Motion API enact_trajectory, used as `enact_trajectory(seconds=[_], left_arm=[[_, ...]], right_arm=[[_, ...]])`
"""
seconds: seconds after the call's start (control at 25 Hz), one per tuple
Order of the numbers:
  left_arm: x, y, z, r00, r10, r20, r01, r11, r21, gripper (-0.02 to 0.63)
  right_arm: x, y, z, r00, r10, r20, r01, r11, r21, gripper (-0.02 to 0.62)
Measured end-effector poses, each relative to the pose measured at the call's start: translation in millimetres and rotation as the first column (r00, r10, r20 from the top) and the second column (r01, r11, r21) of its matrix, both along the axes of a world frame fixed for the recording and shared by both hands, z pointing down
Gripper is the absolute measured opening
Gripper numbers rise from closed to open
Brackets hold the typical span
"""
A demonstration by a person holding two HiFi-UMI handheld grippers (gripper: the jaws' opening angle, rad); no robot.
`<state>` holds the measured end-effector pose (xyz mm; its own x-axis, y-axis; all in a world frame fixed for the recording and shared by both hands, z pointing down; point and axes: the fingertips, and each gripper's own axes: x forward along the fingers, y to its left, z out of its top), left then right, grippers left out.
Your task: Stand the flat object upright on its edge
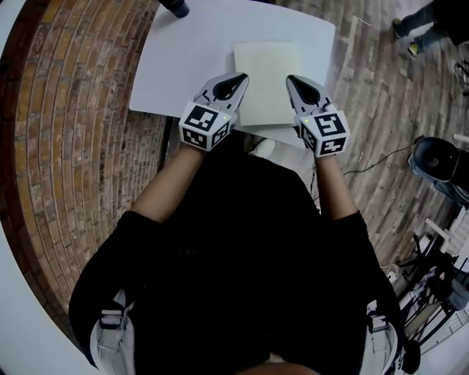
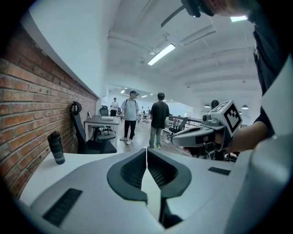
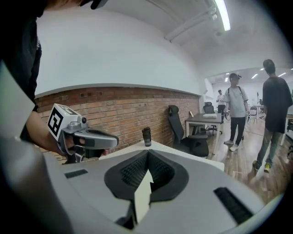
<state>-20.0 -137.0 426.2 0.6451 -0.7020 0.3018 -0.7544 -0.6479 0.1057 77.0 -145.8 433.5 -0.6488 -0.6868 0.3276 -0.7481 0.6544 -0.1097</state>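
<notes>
A pale cream flat square object (image 1: 265, 77) lies flat on the white table (image 1: 183, 66), near its front edge. My left gripper (image 1: 241, 77) hovers at the object's left edge with its jaws shut and nothing between them. At the right edge my right gripper (image 1: 291, 78) is also shut and empty. In the left gripper view the dark pads (image 2: 132, 171) meet at the tip, with the right gripper (image 2: 203, 132) across from them. The right gripper view shows shut jaws, a pale sliver of the object (image 3: 143, 194) below them, and the left gripper (image 3: 84, 136) opposite.
A dark bottle (image 1: 176, 7) stands at the table's far edge, also seen as a bottle (image 2: 56, 147) beside the brick wall. An office chair (image 2: 87, 137) and a desk stand beyond the table. People (image 2: 159, 119) walk in the background. Cables and equipment (image 1: 436, 157) lie at the right.
</notes>
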Motion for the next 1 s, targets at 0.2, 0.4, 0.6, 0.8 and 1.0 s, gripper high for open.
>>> enact_trajectory(seconds=[0.2,0.4,0.6,0.8,1.0], left_arm=[[-11,-19,37,0.994,-0.107,-0.011,0.105,0.985,-0.134,0.021],[-18,-38,68,0.984,-0.181,0.006,0.176,0.948,-0.267,0.021],[-29,-49,107,0.973,-0.222,0.064,0.23,0.905,-0.357,0.021],[-26,-57,135,0.964,-0.251,0.085,0.263,0.863,-0.431,0.023],[-28,-66,155,0.959,-0.263,0.108,0.282,0.833,-0.477,0.023]], right_arm=[[11,-20,38,0.996,0.013,-0.085,-0.022,0.994,-0.104,0.011],[14,-43,59,0.992,0.034,-0.123,-0.055,0.983,-0.175,0.012],[18,-57,94,0.982,0.056,-0.183,-0.101,0.963,-0.249,0.012],[37,-69,122,0.967,0.078,-0.243,-0.153,0.94,-0.306,0.031],[39,-81,146,0.957,0.066,-0.283,-0.17,0.918,-0.359,0.055]])
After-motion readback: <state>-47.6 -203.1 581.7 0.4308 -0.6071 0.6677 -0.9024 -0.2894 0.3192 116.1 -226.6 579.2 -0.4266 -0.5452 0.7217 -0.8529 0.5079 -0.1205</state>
